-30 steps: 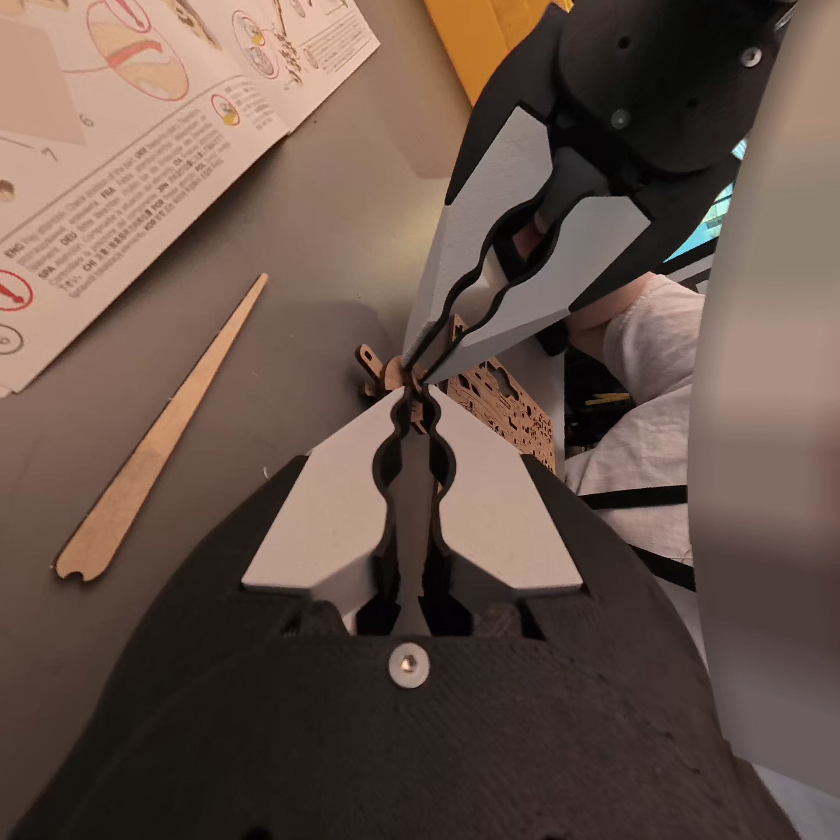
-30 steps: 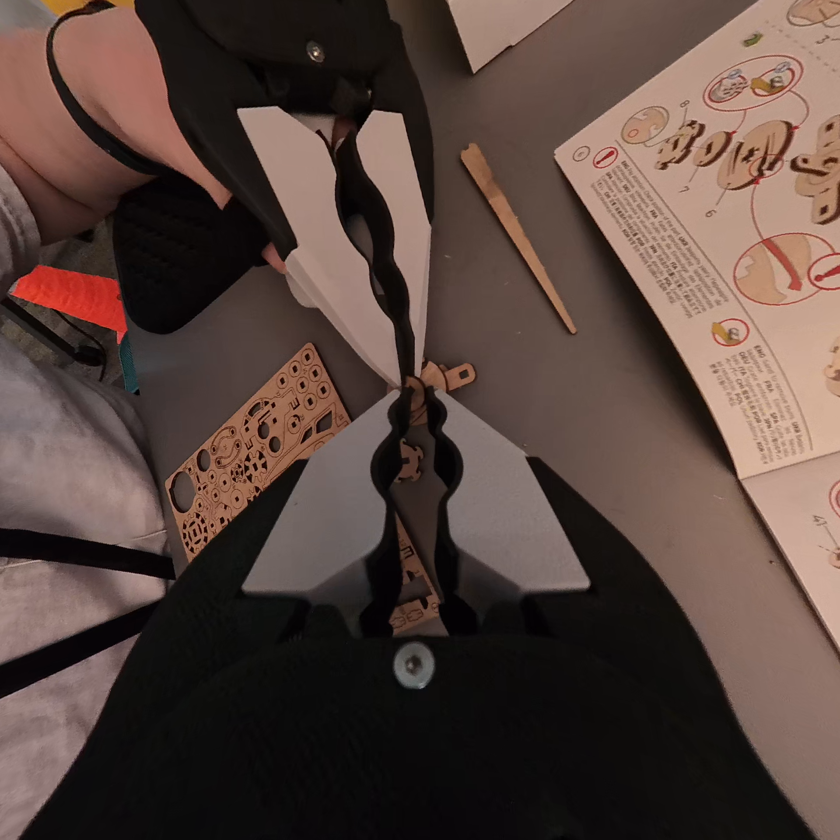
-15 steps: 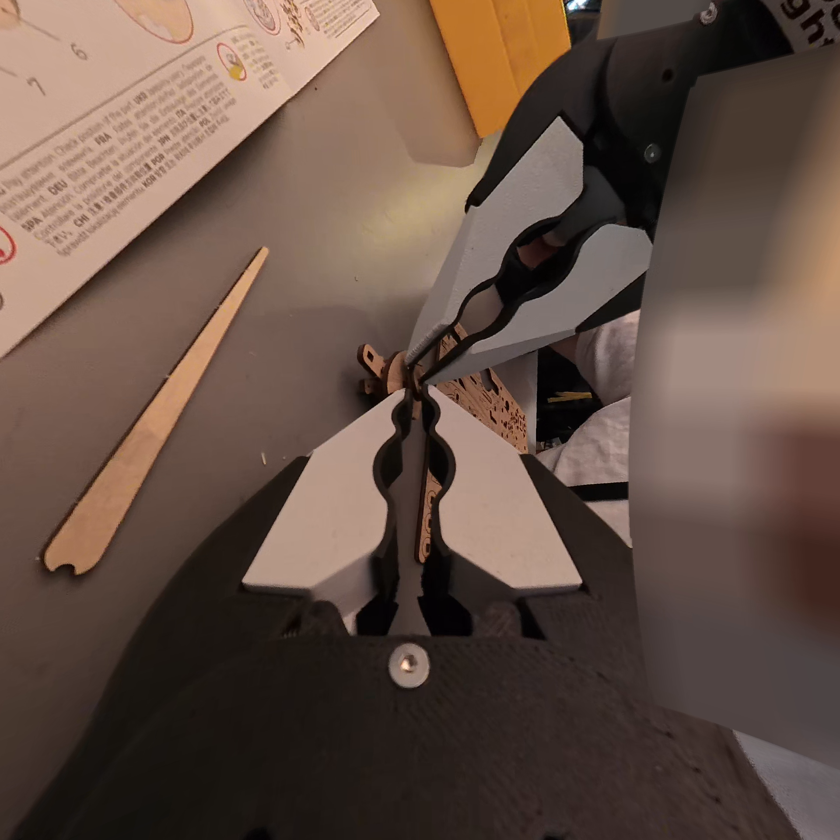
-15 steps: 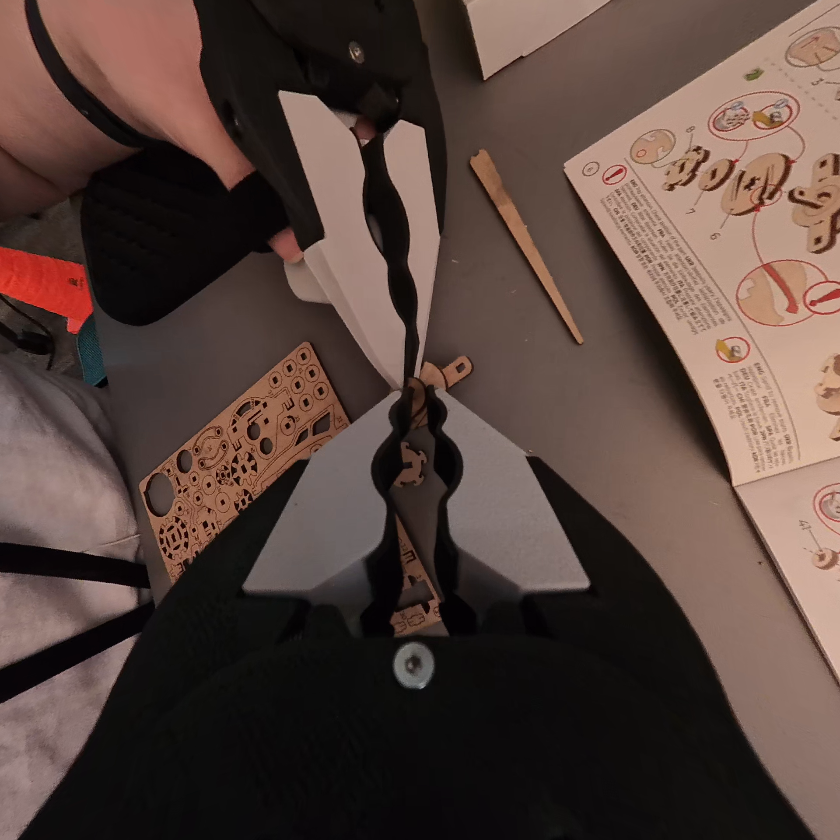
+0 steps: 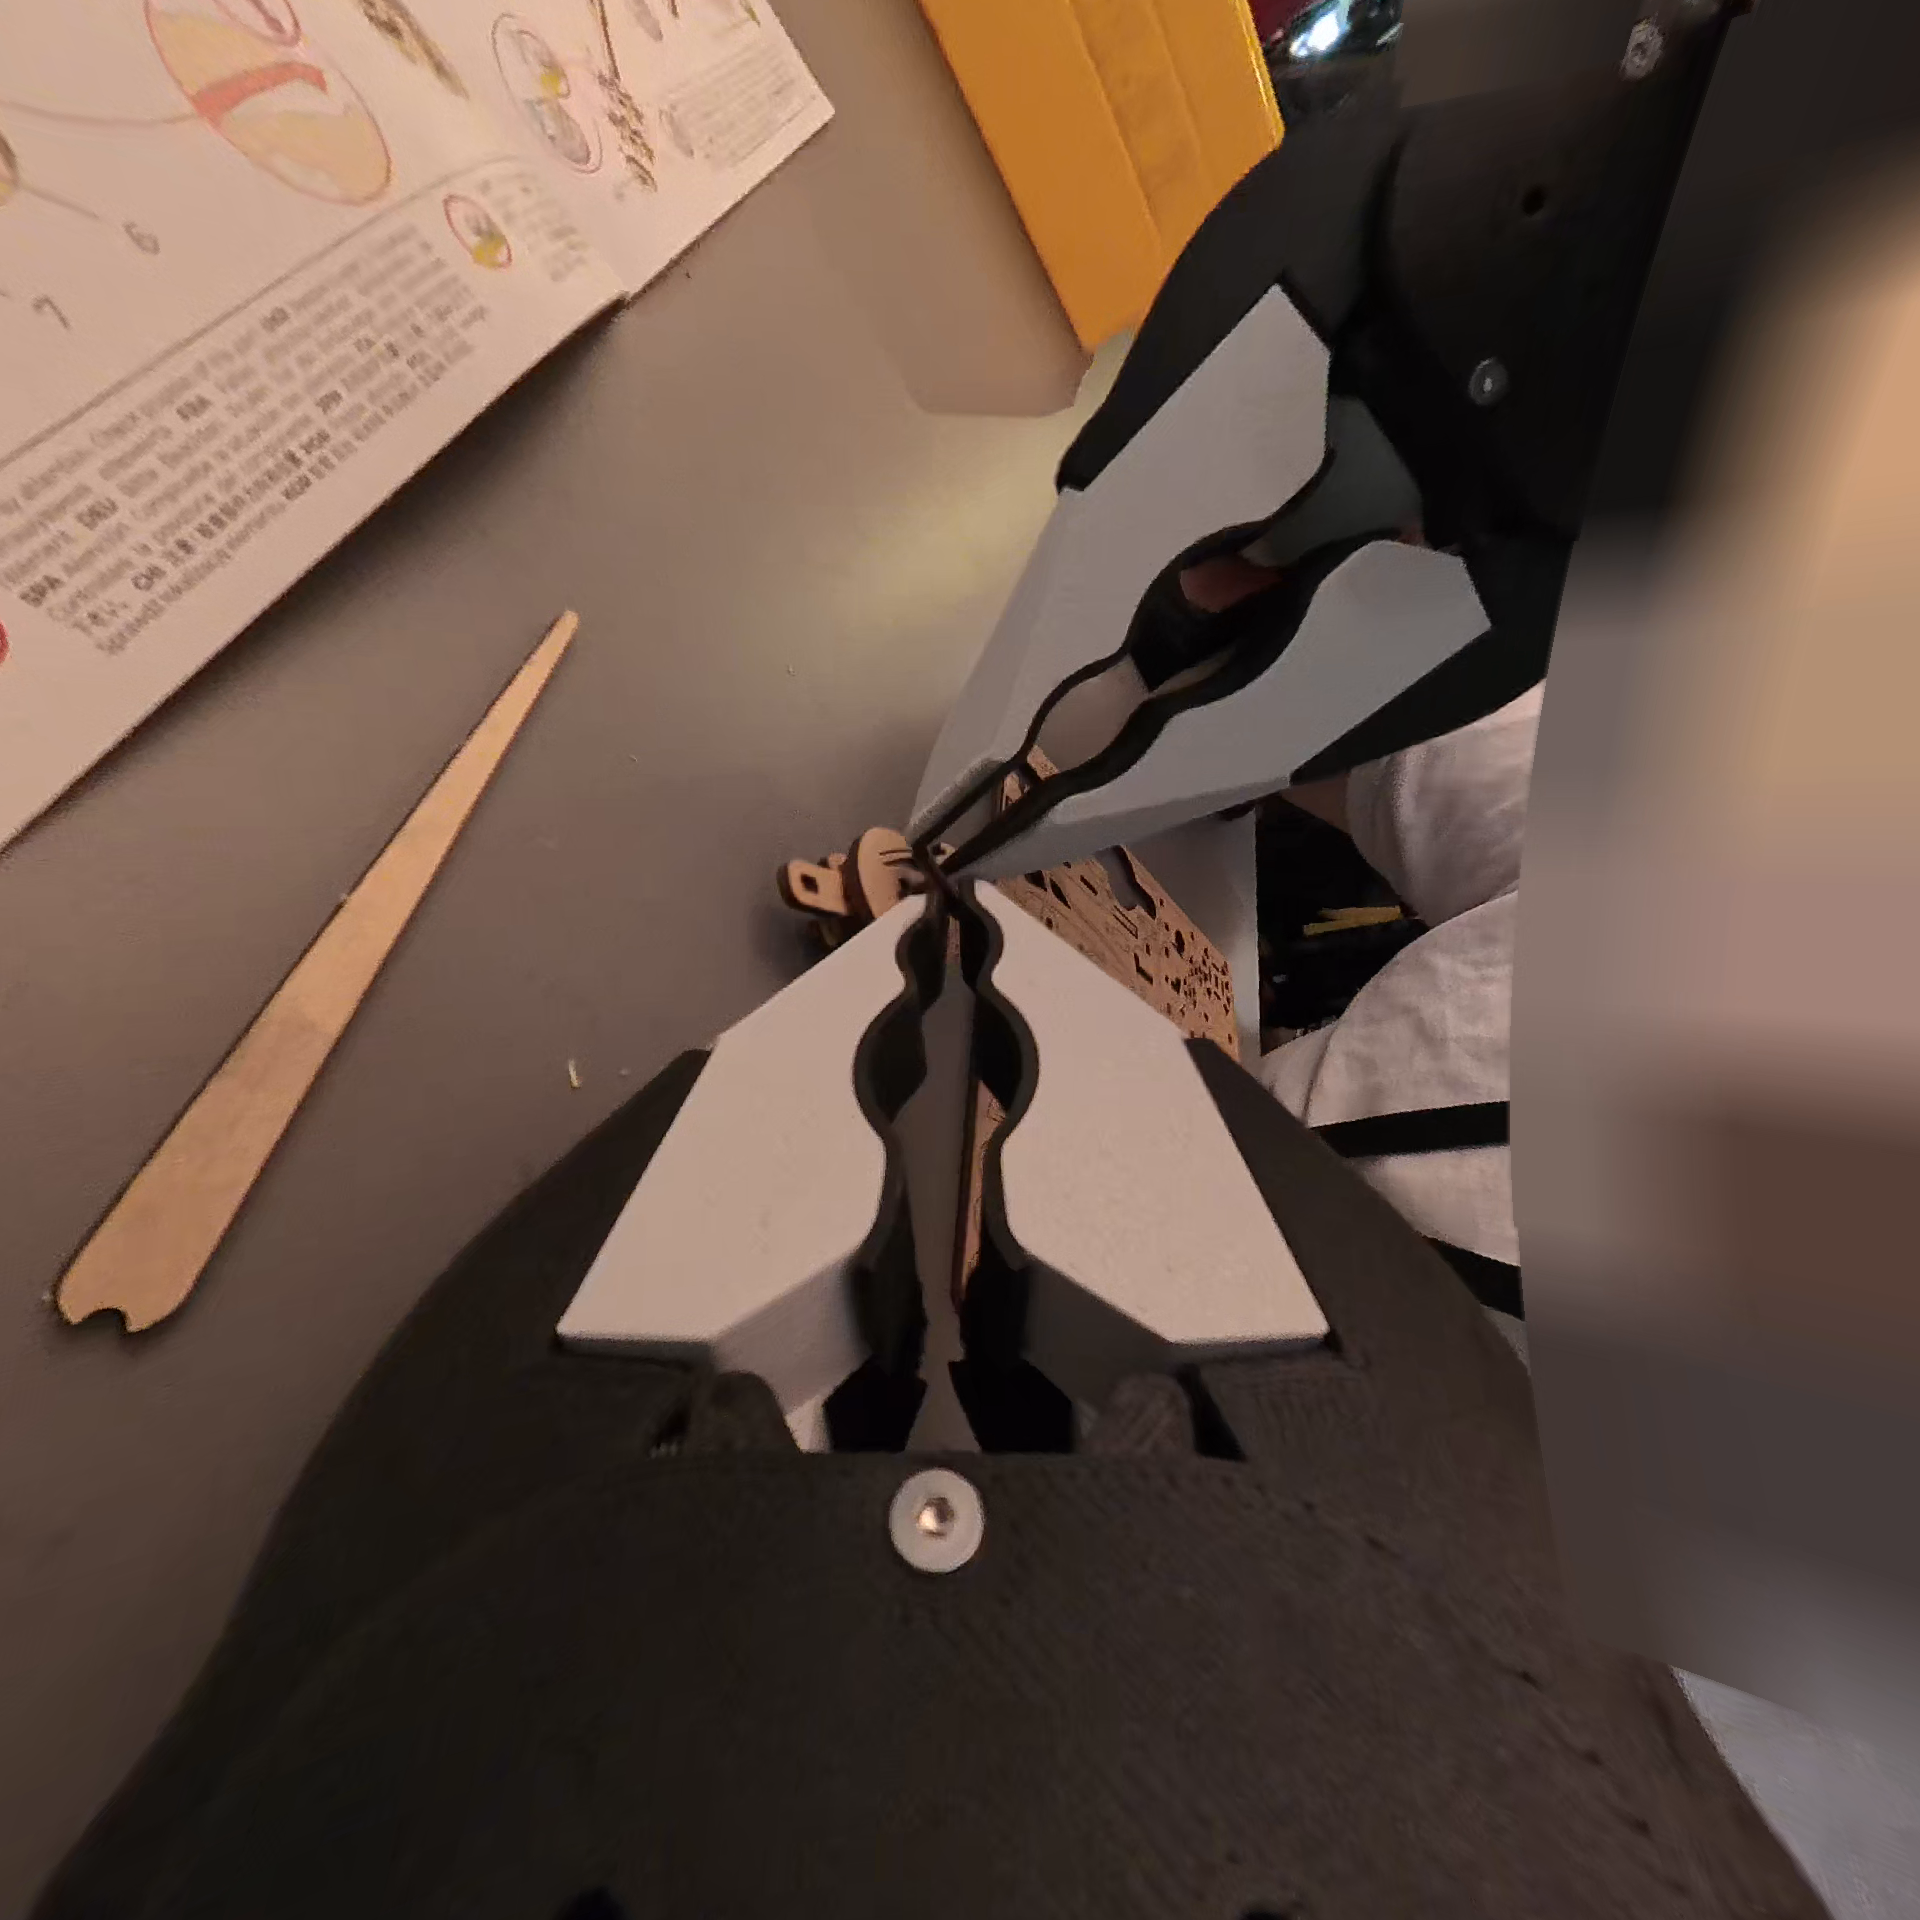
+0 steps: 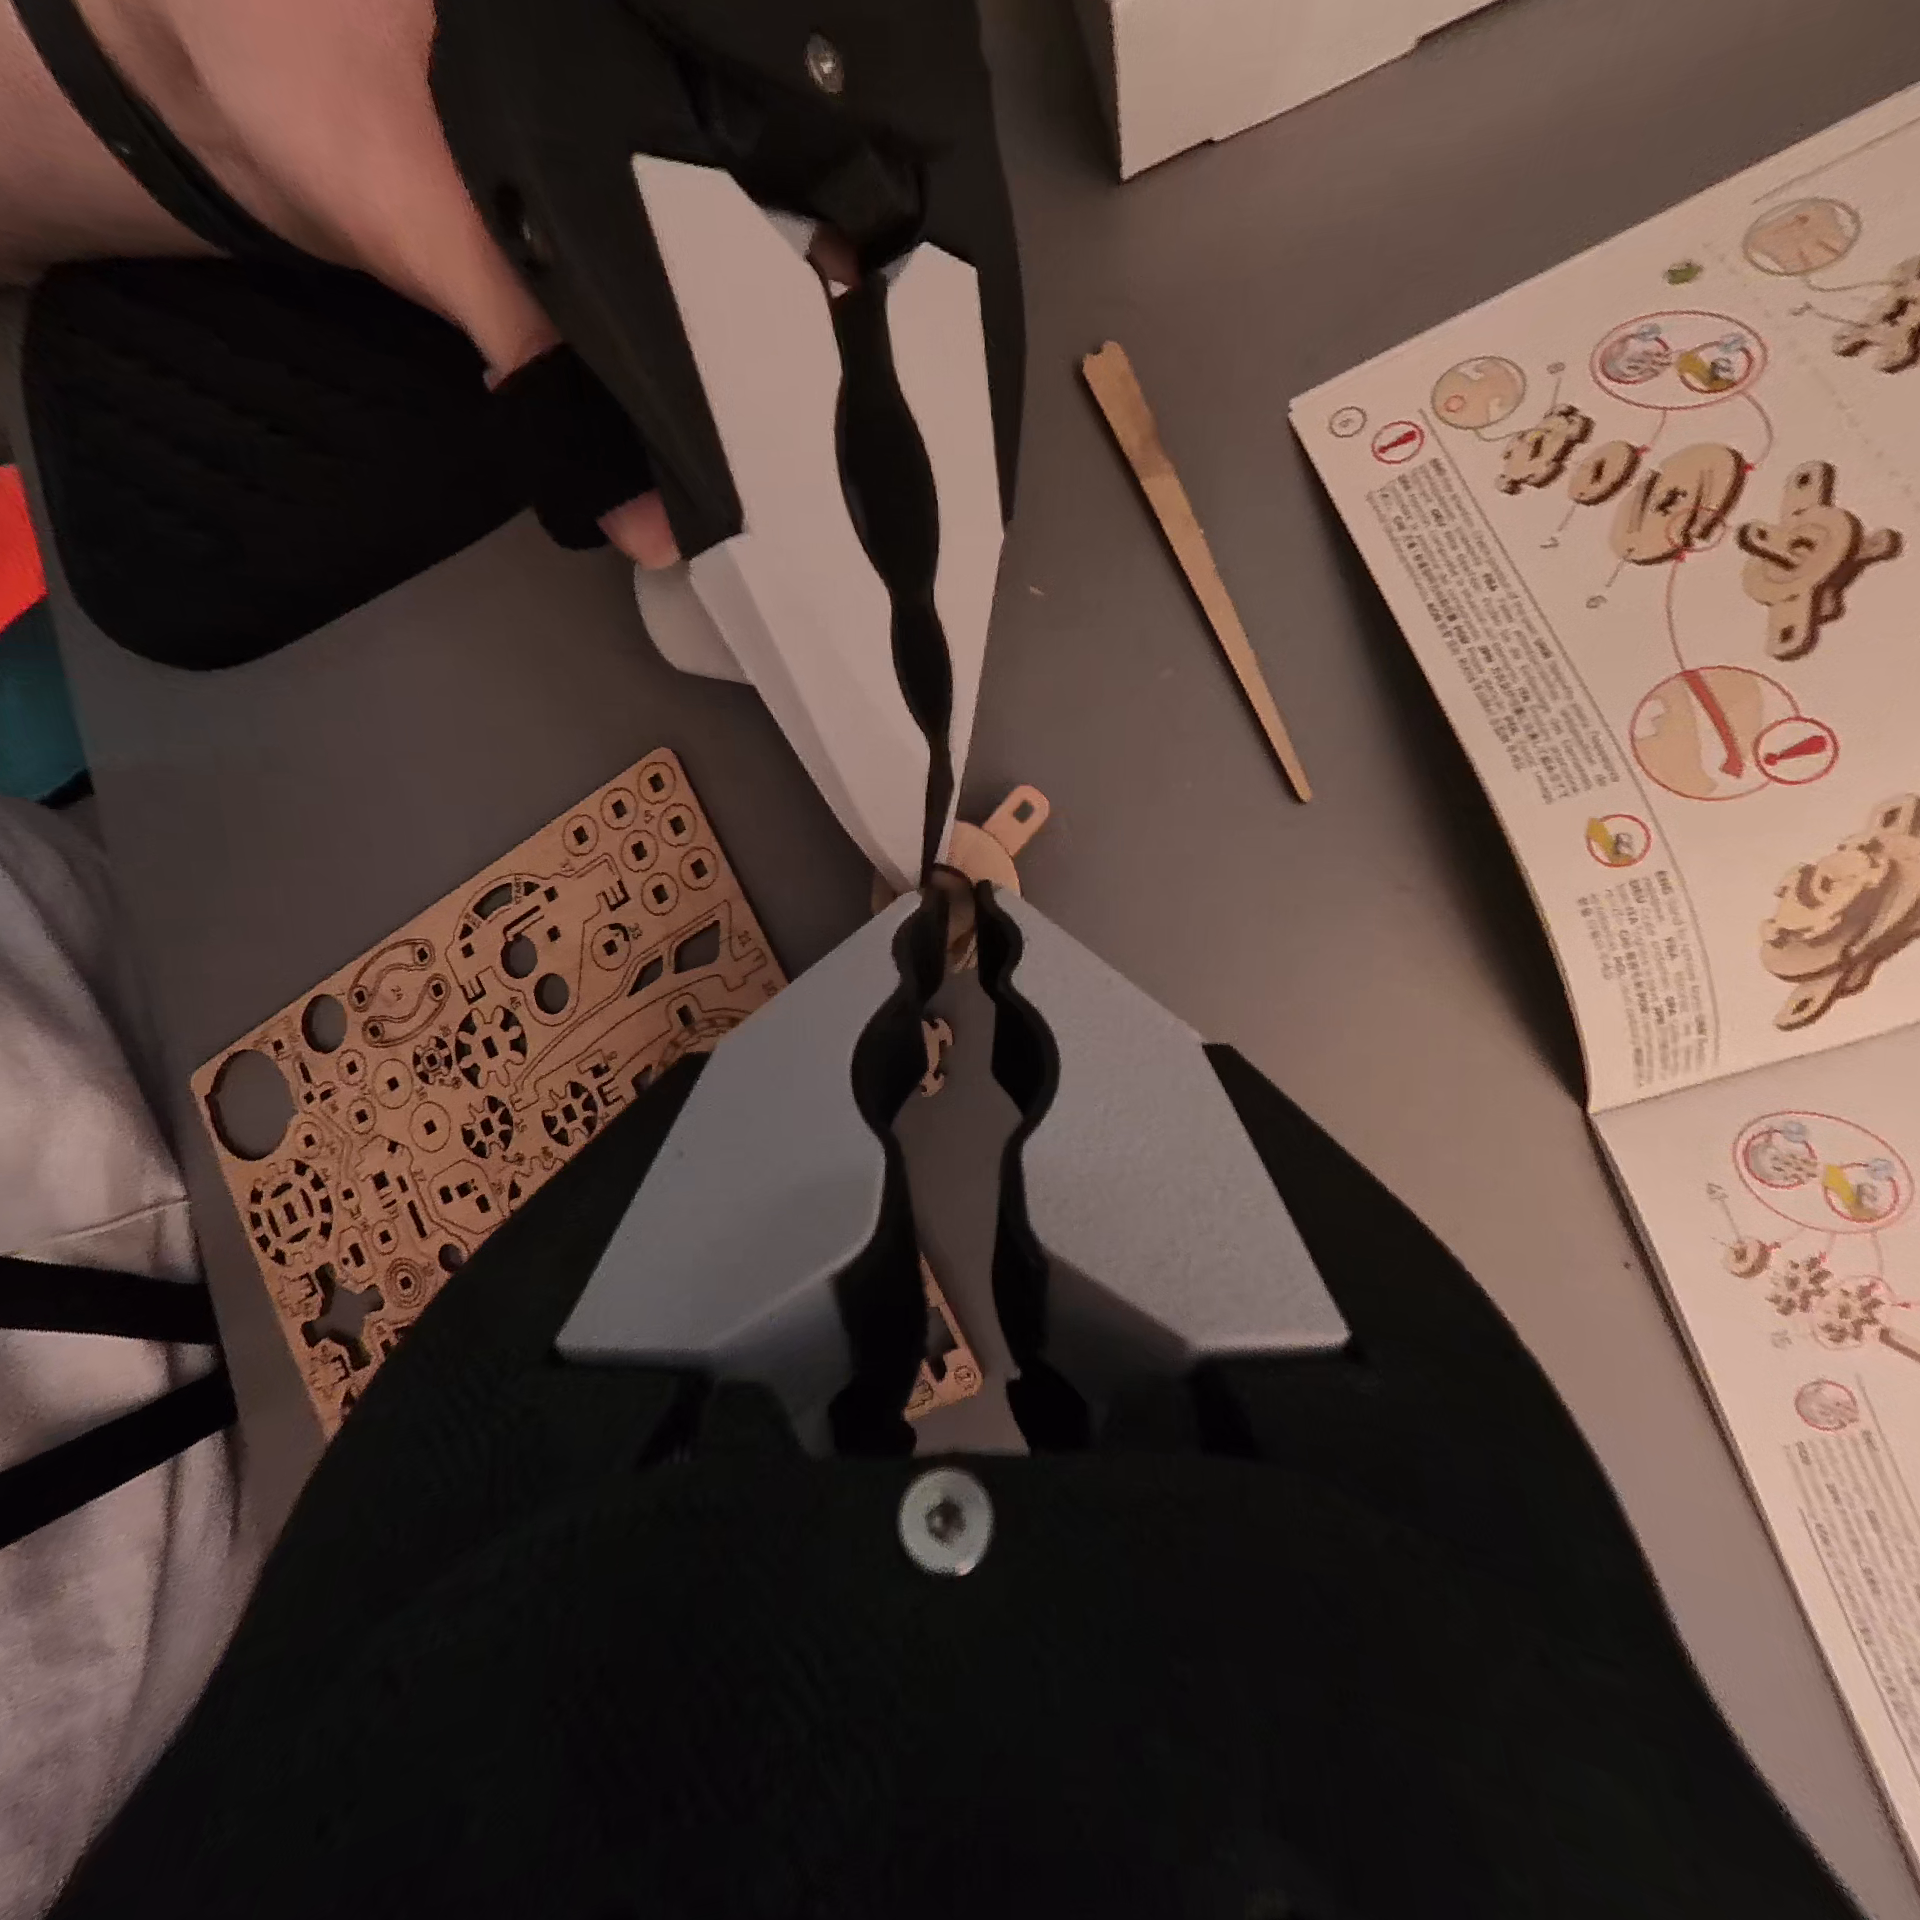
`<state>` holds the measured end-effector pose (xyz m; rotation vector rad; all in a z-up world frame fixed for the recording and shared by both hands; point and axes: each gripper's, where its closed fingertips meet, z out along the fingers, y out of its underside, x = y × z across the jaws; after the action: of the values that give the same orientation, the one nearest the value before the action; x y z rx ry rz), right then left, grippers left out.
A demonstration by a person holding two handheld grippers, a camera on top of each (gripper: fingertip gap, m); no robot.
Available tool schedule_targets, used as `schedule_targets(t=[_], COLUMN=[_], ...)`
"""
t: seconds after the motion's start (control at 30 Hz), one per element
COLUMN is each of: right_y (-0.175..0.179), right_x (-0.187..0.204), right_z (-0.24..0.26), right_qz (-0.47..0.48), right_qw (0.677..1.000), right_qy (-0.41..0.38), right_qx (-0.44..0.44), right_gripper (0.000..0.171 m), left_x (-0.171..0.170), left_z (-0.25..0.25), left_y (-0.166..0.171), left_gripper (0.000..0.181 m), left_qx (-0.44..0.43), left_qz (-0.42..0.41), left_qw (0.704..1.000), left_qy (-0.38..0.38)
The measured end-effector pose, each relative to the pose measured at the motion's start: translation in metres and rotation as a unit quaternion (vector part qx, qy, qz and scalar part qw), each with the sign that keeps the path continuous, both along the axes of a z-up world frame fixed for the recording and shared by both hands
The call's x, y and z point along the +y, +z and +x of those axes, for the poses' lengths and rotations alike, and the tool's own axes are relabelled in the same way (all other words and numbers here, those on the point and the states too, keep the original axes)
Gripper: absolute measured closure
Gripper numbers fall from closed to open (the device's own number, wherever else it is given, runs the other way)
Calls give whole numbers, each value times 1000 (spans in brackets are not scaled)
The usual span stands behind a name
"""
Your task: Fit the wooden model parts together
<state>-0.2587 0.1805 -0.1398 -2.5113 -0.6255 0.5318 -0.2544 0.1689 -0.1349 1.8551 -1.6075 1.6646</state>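
From the left wrist view we have the left tool (image 5: 940, 904) drawn together at its tips, pinching the small wooden model part (image 5: 857, 883), a thin laser-cut piece with a round disc and a tabbed ear sticking out to the left, held just above the grey table (image 5: 675, 540). The right tool (image 5: 935, 852) comes in from the upper right and meets it tip to tip, its fingers closed on the same little assembly or on a second piece pressed into it; we cannot tell which from here. This is featherweight plywood, stiff but brittle along its thin tabs, so we judge the grip belongs on the flat disc faces, never on the ear, and any push should run straight along the slot. This view also gives us the yellow box (image 5: 1112, 145) at the top, the wooden pick (image 5: 301, 1008) lying to the left, and the instruction booklet (image 5: 312, 208). Over to the right wrist view, and now we see what the first hid: the perforated parts sheet (image 6: 447, 1060) lies flat on the table near the person's lap, mostly punched out, with a tiny notched piece (image 6: 935, 1055) visible in the gap between the right tool's fingers. The disc and its tab show beyond the touching tips, a white box (image 6: 1278, 73) sits at the top, and the booklet's open pages fill the right side.
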Motion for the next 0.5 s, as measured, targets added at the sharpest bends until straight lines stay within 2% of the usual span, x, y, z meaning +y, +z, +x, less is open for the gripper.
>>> schedule_targets(t=[0.13,0.3,0.43,0.5], right_y=[0,1,34,35], right_x=[2,2,7,6], right_z=[0,0,0,7], right_qz=[21,-9,33,51], right_qw=[999,999,992,993], right_qy=[13,8,22,34], right_qx=[-28,36,122,99], right_gripper=[167,167,167,164], left_x=[1,2,7,10], left_z=[0,-2,0,1], left_y=[0,0,14,15], left_gripper=[181,181,181,181], left_qx=[-5,-10,-26,-30], left_qz=[0,-1,-60,-52], left_qw=[1000,1000,998,998], left_qy=[-7,-25,-17,-15])
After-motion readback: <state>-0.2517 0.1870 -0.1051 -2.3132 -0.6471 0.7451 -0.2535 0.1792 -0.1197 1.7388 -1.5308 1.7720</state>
